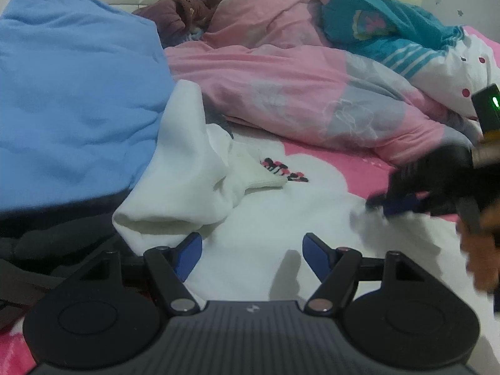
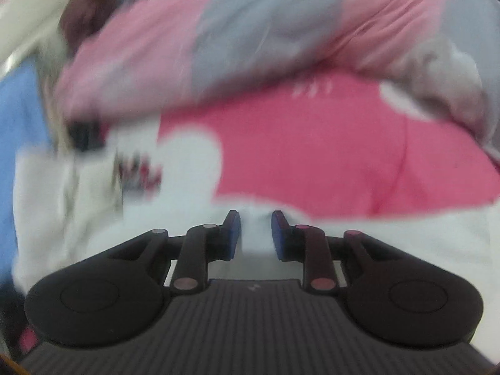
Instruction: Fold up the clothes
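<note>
Your crumpled white knit garment [image 1: 187, 168] lies on the pink-and-white printed bedsheet [image 1: 353, 168], hemmed in by the soft blue blanket [image 1: 75, 93] on its left and the pink-and-grey quilt [image 1: 281, 87] behind; bare sheet lies open to the right. Your left gripper [image 1: 251, 253] sits low by the garment's near edge, fingers spread wide, empty. Your right gripper [image 2: 256, 234] is blurred, fingers partly apart over white fabric; I cannot tell whether they pinch it.
</note>
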{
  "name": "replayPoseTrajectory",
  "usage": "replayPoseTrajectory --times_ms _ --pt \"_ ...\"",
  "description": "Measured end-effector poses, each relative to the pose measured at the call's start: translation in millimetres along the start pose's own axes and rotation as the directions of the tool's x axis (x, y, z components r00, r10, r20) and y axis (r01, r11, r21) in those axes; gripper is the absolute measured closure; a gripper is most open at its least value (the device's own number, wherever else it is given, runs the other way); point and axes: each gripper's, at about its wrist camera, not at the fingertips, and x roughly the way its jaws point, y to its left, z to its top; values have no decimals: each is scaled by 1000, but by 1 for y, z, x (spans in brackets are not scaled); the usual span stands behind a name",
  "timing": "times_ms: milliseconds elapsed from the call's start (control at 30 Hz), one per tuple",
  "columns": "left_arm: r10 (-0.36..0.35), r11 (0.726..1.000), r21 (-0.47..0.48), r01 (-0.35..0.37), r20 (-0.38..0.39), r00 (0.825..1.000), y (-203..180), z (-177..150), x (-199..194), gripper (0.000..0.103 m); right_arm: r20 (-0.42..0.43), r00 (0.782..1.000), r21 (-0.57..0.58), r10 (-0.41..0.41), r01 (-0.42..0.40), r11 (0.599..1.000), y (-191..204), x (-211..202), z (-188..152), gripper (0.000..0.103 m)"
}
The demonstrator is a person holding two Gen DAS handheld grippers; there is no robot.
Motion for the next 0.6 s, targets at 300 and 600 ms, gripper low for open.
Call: replayPoseTrajectory --times_ms 300,600 --pt "-24 1000 21 23 47 999 -9 0 -12 30 111 994 197 -25 2 980 -94 -118 9 76" --pt "-25 996 92 23 29 999 -27 -10 -6 30 -58 993 214 -101 111 970 -133 -52 -17 76"
